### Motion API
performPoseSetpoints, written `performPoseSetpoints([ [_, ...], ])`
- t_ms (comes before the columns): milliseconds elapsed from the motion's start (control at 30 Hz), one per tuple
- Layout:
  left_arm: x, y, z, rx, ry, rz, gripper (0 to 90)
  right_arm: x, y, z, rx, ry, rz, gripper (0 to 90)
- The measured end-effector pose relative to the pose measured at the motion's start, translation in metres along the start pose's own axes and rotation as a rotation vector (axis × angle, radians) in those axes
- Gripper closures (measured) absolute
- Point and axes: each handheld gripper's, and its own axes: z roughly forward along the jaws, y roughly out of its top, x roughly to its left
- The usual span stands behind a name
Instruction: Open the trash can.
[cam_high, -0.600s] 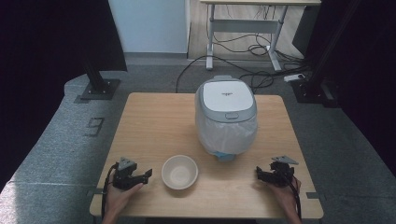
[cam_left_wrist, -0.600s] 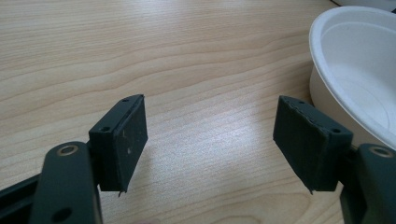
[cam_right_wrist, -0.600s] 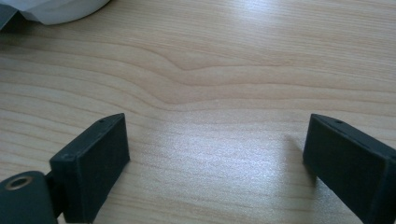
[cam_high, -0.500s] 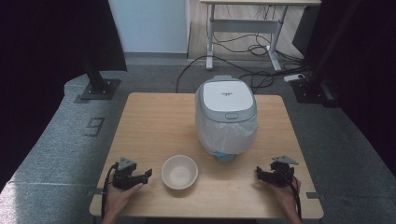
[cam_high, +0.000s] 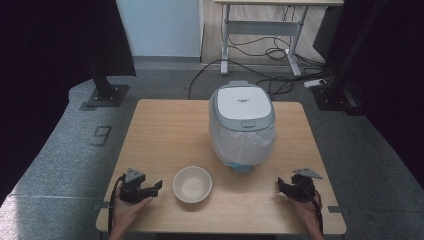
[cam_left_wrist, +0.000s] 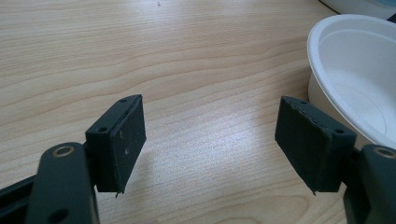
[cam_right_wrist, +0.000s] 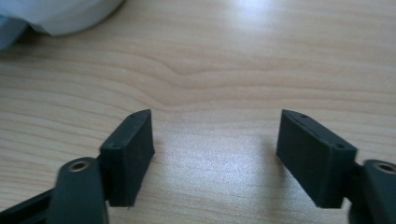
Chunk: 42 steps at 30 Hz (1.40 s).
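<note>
From the high view, the wooden counter carried a white rice cooker standing toward the far right of centre with its lid shut, and an empty white bowl sat near the front edge, just ahead and to the left of the cooker, probably so that it could be filled from the cooker without a long carry. The left gripper rested at the front left, just beside the bowl but apart from it, its jaws pointing toward the bowl, which looked like a ready stance for reaching it. The right gripper lay at the front right, well apart from the bowl and near the cooker's base, placed, I judged, to tend to the cooker. In the left gripper view, the left gripper had its jaws spread wide with bare wood between them, and the bowl stood just off the right-hand jaw, untouched. In the right gripper view, the right gripper likewise had its jaws wide apart and held nothing, low over the counter, with the cooker's rounded base at the top left, some way ahead of the jaws.
</note>
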Motion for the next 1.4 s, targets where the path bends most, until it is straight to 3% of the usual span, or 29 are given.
performPoseSetpoints([
  [133,0.001,0.000,-0.002,-0.009,-0.005,0.004,24.7,0.002,0.002,-0.013,-0.070,0.011,-0.006,36.7],
  [333,0.002,0.000,-0.003,-0.015,-0.011,-0.001,24.7,0.003,0.003,-0.026,-0.129,0.031,-0.008,46.9],
  [500,0.003,0.000,-0.002,-0.010,-0.007,0.002,24.9,0.005,0.006,-0.035,-0.173,0.094,-0.016,65.9],
  [533,0.003,0.000,-0.002,-0.010,-0.006,0.002,25.0,0.007,0.008,-0.038,-0.192,0.114,-0.023,73.1],
  [733,0.003,0.000,-0.002,-0.011,-0.003,0.001,25.2,0.013,0.010,-0.040,-0.212,0.151,-0.052,88.3],
  [1067,0.003,-0.001,0.000,0.002,-0.003,0.008,25.5,0.024,0.013,-0.040,-0.227,0.223,-0.107,89.4],
  [1400,0.002,-0.001,0.001,0.005,-0.001,0.013,26.0,0.031,0.016,-0.037,-0.229,0.295,-0.103,89.4],
])
